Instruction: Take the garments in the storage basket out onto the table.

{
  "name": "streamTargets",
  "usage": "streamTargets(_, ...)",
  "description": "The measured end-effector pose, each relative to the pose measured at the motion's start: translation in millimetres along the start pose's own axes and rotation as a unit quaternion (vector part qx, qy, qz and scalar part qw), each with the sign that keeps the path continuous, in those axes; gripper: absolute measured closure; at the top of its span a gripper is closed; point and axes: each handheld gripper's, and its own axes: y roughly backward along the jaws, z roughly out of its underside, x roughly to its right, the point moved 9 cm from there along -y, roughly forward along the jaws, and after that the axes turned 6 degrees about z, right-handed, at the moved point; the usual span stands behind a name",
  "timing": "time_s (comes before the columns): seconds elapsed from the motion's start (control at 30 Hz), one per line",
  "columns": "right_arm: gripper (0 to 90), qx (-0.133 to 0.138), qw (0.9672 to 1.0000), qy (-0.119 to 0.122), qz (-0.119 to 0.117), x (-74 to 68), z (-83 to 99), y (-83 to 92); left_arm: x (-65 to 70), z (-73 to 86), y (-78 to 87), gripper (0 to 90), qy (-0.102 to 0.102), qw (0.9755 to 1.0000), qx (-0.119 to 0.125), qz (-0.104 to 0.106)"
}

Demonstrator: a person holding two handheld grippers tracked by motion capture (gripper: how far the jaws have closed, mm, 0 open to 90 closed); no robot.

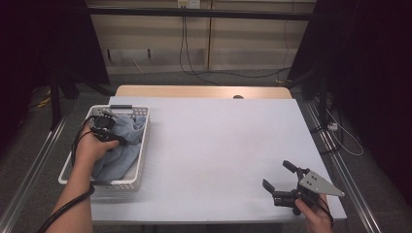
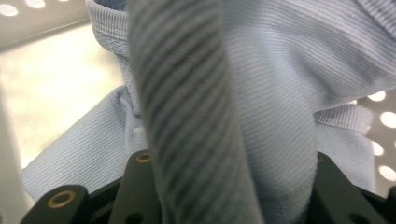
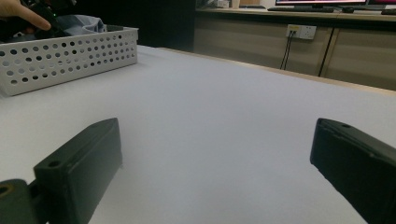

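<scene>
R tool [image 1: 275, 176] sits near the counter's [image 1: 218, 145] front right corner, jaws spread wide w/ nothing between them, resting idle just over the surface; in the right gripper view the bare counter shows between its two black jaws. Further back on the left edge is the white perforated basket [image 1: 141, 160], and the light blue cloth [image 1: 124, 153] is bunched inside it, filling most of it & riding up the far wall. L tool [image 1: 103, 121] is down in the basket's far end, hand wrapped round it; in the left gripper view a thick ribbed fold of the cloth [image 2: 224, 121] stands between the jaws & looks pinched, so I'd call it clenched on the cloth. Handling: soft knit, light, floppy, no stiffness, not fragile. It'll sag & trail when lifted and may snag on the basket rim. Best hold is a gathered fold or the ribbed hem, taken deep in the jaws, since a thin single layer could slip out.
</scene>
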Motion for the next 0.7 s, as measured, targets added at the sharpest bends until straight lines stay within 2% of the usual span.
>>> streamTargets(0.27, 1.7, 0.0, 1.0, 0.001, 0.0, -0.3, 0.2, 0.3, 2.0, -8.0, 24.4, 60.7, 0.003, 0.9999, 0.012, 0.001)
streamTargets(0.33, 1.7, 0.0, 1.0, 0.0, 0.001, 0.3, 0.3, 0.4, 3.0, -8.8, 29.2, 60.7, 0.002, 0.9999, 0.011, 0.007)
streamTargets(0.4, 1.7, 0.0, 1.0, 0.0, 0.001, 0.8, 0.1, 0.6, 5.5, -10.3, 34.3, 60.7, 0.009, 0.9999, 0.011, 0.008)
streamTargets(0.57, 1.7, -0.001, 1.0, -0.001, 0.001, -0.1, 0.4, 0.1, 11.3, -16.8, 50.3, 60.6, 0.004, 0.9999, 0.002, 0.01)
streamTargets(0.7, 1.7, -0.002, 1.0, 0.0, 0.001, -0.7, 0.6, -0.1, 15.7, -23.8, 64.8, 60.6, 0.01, 0.9998, 0.007, 0.014)
